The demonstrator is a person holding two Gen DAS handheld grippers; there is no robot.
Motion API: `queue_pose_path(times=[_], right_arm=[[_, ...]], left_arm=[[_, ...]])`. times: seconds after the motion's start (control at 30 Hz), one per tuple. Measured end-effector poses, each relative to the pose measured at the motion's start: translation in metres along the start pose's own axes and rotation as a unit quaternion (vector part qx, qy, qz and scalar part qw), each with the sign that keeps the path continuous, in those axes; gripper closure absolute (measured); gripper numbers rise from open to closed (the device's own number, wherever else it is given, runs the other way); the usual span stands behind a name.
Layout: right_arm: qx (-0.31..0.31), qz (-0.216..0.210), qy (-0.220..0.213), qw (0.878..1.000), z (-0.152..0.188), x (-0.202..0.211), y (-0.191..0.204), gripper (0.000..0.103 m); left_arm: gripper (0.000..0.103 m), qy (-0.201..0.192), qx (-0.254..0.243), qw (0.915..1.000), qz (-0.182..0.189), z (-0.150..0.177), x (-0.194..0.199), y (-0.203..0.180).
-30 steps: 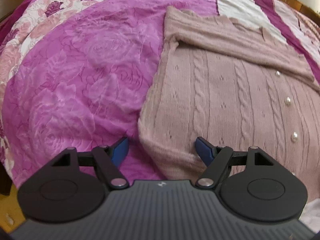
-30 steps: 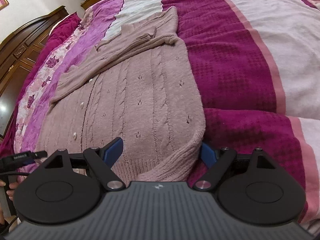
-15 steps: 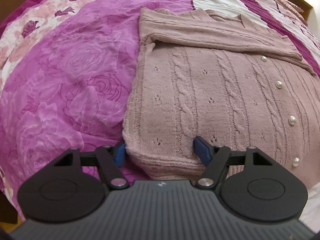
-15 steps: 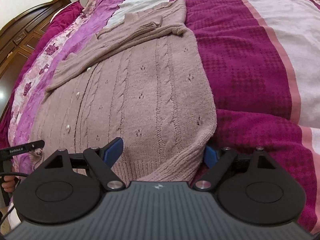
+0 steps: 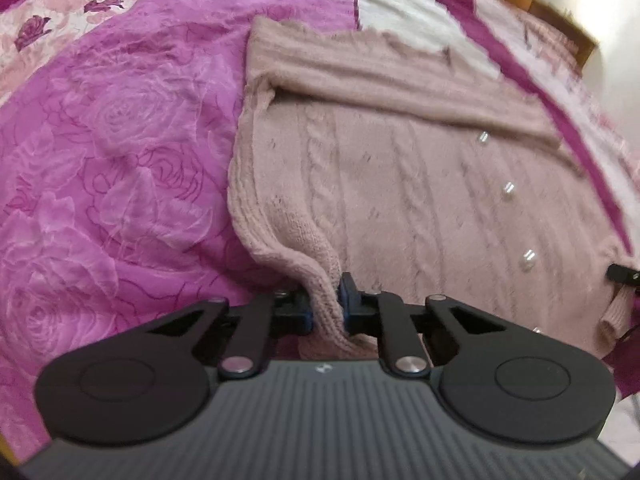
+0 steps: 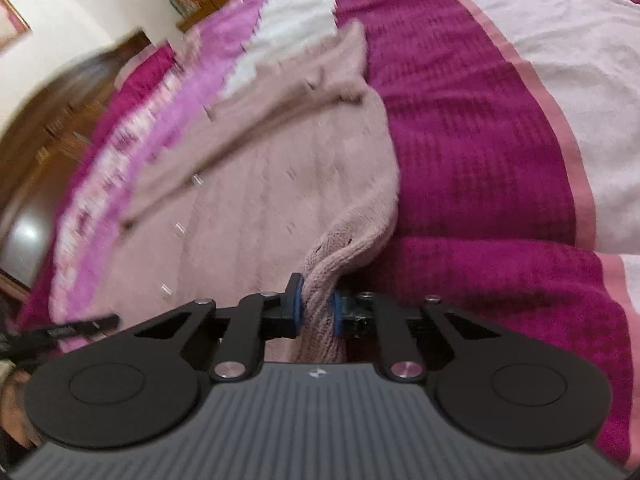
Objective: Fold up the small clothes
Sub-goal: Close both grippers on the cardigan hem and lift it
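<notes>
1. Here, the dusty-pink cardigan [image 5: 400,184] lies spread on the magenta bedspread [image 5: 120,140], sleeves folded across its far end.
2. The left gripper [image 5: 326,308] pinches the near left hem corner.
3. The right gripper [image 6: 316,308] clamps the near right hem corner.

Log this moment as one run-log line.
left gripper: shut on dusty-pink cable-knit cardigan hem corner | right gripper: shut on opposite hem corner | sleeves folded across chest | cardigan on magenta bedspread
</notes>
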State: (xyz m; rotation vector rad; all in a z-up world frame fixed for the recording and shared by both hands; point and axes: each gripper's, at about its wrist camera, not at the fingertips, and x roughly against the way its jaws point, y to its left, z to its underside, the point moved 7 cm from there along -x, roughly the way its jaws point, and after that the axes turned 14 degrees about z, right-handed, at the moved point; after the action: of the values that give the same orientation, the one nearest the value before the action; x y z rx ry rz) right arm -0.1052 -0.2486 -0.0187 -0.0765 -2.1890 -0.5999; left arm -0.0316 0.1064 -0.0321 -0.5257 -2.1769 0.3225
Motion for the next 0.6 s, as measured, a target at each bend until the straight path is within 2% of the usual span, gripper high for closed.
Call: queue_pose_path(times=[0.13, 0.3, 0.5, 0.6], right_arm=[[-0.021, -0.041, -0.04, 0.998, -0.015, 0.009, 0.009, 0.089], [-0.046, -0.07, -0.089, 0.993, -0.04, 0.021, 0.017, 0.091], [-0.061, -0.08, -0.133, 0.986, -0.071, 0.029, 0.023, 0.092], [-0.067, -0.086, -0.147, 0.983, -0.09, 0.028, 0.027, 0.092]], left_arm=[[0.089, -0.039, 0.033, 0.9981, 0.034, -0.013, 0.012, -0.005], [0.089, -0.097, 0.062, 0.9915, 0.061, -0.037, 0.03, -0.012], [0.09, -0.156, 0.058, 0.9842, 0.061, -0.073, 0.042, -0.023], [0.092, -0.171, 0.065, 0.9814, 0.059, -0.091, 0.044, -0.022]])
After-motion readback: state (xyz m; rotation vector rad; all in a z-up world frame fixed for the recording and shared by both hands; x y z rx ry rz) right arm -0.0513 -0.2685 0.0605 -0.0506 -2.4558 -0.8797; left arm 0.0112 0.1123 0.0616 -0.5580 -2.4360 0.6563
